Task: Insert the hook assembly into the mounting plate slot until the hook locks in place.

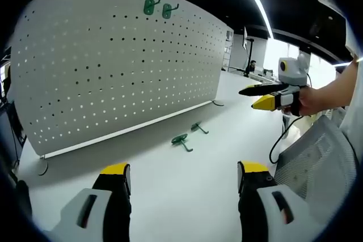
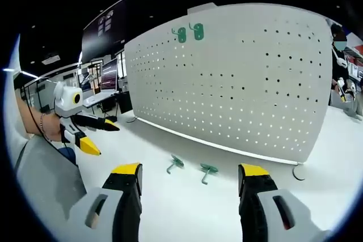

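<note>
A white pegboard mounting plate stands upright on the white table. Two green hooks hang side by side near its top edge, also seen in the right gripper view. Two more green hooks lie loose on the table in front of the board. My left gripper is open and holds nothing, well short of the loose hooks. My right gripper is likewise open and holds nothing. Each gripper appears in the other view, held in a hand above the table: the right gripper and the left gripper.
A grey mesh chair back sits at the right, with a black cable hanging from the right gripper. Monitors stand behind the board's left end. The board's wire foot rests on the table. People are in the background.
</note>
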### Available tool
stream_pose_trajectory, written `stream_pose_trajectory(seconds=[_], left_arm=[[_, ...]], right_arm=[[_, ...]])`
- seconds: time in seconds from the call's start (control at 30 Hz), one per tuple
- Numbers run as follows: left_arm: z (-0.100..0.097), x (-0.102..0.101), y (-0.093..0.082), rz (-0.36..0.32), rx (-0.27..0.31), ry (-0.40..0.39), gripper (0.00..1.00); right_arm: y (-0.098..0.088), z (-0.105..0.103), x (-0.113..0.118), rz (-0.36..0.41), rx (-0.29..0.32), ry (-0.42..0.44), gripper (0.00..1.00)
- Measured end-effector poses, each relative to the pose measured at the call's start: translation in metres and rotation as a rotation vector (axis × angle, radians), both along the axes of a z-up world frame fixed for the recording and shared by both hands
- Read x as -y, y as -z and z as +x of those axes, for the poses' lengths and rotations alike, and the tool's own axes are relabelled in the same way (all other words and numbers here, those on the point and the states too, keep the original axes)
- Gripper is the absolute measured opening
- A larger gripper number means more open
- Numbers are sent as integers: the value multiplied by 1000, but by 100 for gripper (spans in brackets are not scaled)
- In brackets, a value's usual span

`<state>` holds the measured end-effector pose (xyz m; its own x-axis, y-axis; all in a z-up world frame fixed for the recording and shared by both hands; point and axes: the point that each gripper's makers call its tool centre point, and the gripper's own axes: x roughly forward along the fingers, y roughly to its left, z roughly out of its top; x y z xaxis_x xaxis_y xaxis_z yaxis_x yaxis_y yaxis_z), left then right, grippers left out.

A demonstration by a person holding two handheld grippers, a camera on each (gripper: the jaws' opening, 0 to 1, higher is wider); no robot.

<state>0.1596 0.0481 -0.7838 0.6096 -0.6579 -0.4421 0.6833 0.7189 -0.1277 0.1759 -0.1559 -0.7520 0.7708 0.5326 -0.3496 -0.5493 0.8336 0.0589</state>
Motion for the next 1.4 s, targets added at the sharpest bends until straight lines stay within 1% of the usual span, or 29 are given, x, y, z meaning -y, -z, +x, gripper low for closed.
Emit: stream_pose_trajectory(seconds=[0.5, 0.87, 1.4], left_arm=[[1, -3, 1, 4, -5, -10, 79], [0, -3, 3, 6, -13, -6, 79], [-1, -3, 5, 2, -20, -5, 79]], right_arm=[[12, -9, 4, -17, -41, -4, 67], [20, -13, 12, -29, -59, 9, 67], [30, -20, 16, -35, -95, 22, 69]])
